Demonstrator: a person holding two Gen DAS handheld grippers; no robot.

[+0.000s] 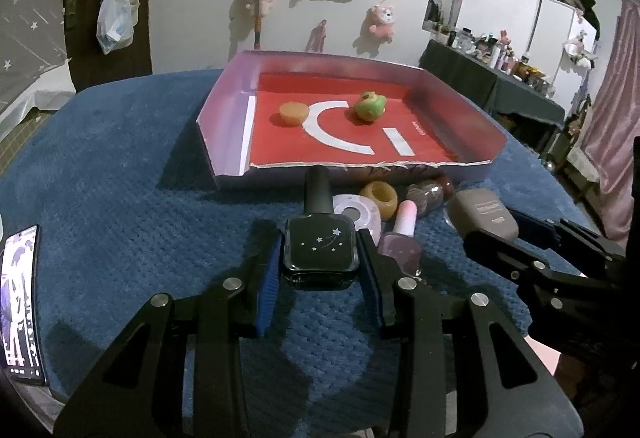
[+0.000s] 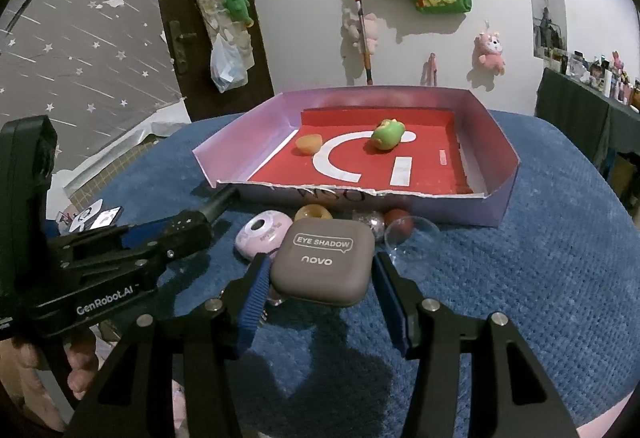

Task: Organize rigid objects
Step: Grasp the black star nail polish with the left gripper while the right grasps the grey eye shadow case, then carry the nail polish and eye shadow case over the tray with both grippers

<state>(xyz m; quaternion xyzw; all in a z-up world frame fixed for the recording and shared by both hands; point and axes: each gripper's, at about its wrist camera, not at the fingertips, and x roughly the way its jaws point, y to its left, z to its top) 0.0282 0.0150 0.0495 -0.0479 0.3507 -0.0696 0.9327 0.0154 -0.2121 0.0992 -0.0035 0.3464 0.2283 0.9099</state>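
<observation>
My left gripper (image 1: 320,243) is shut on a black nail polish bottle (image 1: 320,254) with white stars, its cap pointing toward the tray. It hangs just above the blue cloth (image 1: 140,206). My right gripper (image 2: 320,263) is shut on a grey eye shadow case (image 2: 323,264), also lifted slightly. Each gripper shows in the other's view: the right gripper (image 1: 486,238) with the case (image 1: 482,212), the left gripper (image 2: 188,234) with the bottle's cap (image 2: 218,204). Beyond stands a pink-walled tray (image 1: 224,106) (image 2: 240,136) with a red floor, holding an orange cup (image 1: 294,113) and a green toy (image 1: 370,106).
In front of the tray lie a pink round case (image 2: 264,234), a yellow ring (image 2: 314,213), a glitter ball (image 2: 370,220), a red-brown ball (image 2: 396,220), a clear dome (image 2: 418,238) and a pink polish bottle (image 1: 402,238). A phone (image 1: 22,302) lies at the cloth's left edge.
</observation>
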